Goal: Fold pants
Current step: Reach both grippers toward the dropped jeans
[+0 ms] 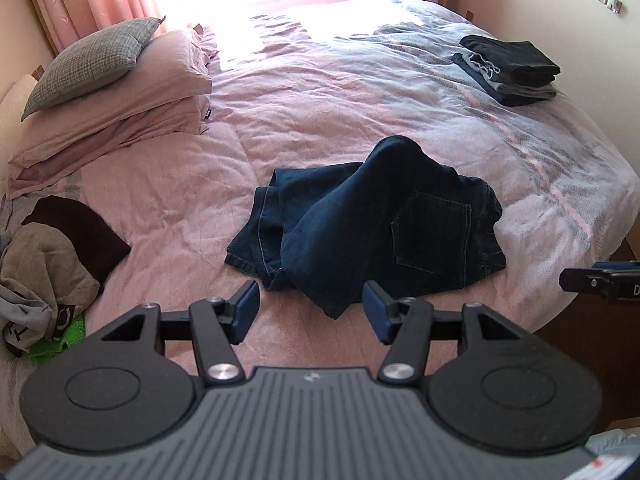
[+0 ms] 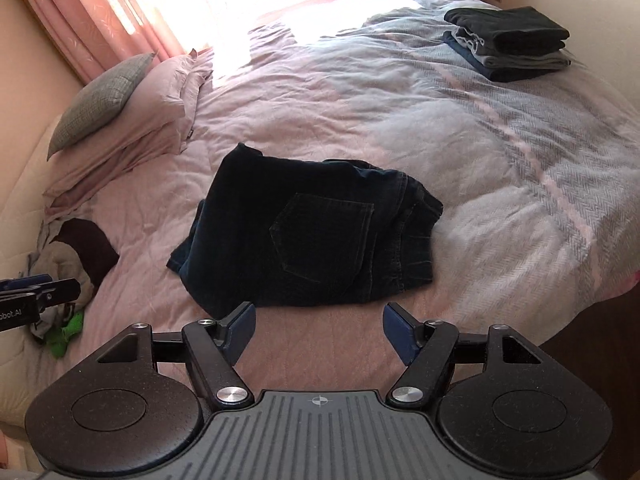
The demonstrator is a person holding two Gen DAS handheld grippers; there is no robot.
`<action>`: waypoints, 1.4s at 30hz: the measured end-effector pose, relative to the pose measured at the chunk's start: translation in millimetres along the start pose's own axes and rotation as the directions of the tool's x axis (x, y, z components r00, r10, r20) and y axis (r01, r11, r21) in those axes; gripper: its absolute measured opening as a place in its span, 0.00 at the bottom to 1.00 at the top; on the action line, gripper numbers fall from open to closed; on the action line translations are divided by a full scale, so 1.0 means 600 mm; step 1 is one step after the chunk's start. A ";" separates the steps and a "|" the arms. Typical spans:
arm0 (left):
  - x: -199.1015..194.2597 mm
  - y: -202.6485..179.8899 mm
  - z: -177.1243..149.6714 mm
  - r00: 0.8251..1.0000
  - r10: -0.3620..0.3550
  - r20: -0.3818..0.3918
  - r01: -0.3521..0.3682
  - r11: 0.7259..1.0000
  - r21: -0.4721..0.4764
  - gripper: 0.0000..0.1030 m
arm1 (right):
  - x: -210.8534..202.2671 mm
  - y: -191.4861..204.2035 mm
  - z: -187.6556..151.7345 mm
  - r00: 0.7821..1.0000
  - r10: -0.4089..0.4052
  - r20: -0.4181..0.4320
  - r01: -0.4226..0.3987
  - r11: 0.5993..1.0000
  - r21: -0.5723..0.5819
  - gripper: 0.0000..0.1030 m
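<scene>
Loosely heaped dark jeans (image 1: 372,224) rumpled, back pocket up.

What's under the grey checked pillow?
The grey checked pillow leans on a stack of two pink pillows at the head of the bed. What lies beneath those is hidden.

The dark blue denim jeans (image 1: 372,224) lie in a loose, bunched heap on the pink bedspread, near the middle of the bed. One back pocket (image 1: 432,232) faces up, its stitched outline plain on the seat panel. A leg is folded over the heap and humps up toward 12 o'clock, while hems and seam edges spill out toward 8 o'clock. From the right wrist view the jeans (image 2: 308,232) look roughly doubled over, pocket (image 2: 322,236) uppermost, waistband edge turned toward 3 o'clock.
</scene>
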State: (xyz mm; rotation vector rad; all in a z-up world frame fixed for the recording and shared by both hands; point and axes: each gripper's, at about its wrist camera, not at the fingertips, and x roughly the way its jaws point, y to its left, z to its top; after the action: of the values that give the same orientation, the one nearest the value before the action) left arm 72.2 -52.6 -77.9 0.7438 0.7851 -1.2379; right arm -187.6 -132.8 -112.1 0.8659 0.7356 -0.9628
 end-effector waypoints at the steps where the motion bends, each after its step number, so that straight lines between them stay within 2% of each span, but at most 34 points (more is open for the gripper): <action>1: -0.002 0.002 -0.001 1.000 -0.002 0.002 0.002 1.000 0.002 0.52 | -0.001 0.002 -0.002 1.000 -0.005 0.002 0.005 1.000 0.002 0.66; 13: 0.011 0.022 -0.007 1.000 0.011 -0.014 -0.011 1.000 0.010 0.52 | 0.015 0.011 -0.007 0.999 -0.022 -0.030 0.022 1.000 0.006 0.66; 19: 0.034 0.028 0.009 0.999 0.028 -0.029 -0.029 0.999 -0.015 0.52 | 0.033 -0.006 0.013 0.999 -0.027 -0.041 0.028 1.000 0.014 0.66; 22: 0.052 0.039 0.022 0.998 0.054 -0.027 -0.055 0.997 -0.048 0.55 | 0.041 -0.028 0.035 0.999 -0.036 -0.035 0.037 0.999 0.034 0.66; 28: 0.091 0.050 0.060 0.993 0.115 -0.029 -0.117 0.987 -0.107 0.55 | 0.067 -0.095 0.090 0.999 -0.026 -0.042 0.029 0.996 0.084 0.66; 34: 0.138 0.057 0.096 0.986 0.157 -0.047 -0.164 0.963 -0.215 0.56 | 0.113 -0.185 0.143 0.996 0.011 -0.092 0.005 0.985 0.174 0.66; 38: 0.171 0.054 0.113 0.983 0.170 -0.072 -0.183 0.951 -0.249 0.62 | 0.156 -0.249 0.172 0.990 0.043 -0.136 -0.006 0.965 0.262 0.65; 42: 0.201 0.044 0.129 0.981 0.175 -0.082 -0.189 0.952 -0.240 0.63 | 0.203 -0.299 0.191 0.979 0.105 -0.175 -0.027 0.916 0.401 0.65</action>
State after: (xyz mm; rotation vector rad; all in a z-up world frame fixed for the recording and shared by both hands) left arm 124.4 -175.5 -136.1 0.6353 0.8814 -0.9349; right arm -285.6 -334.1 -212.2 1.3493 0.6785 -0.9924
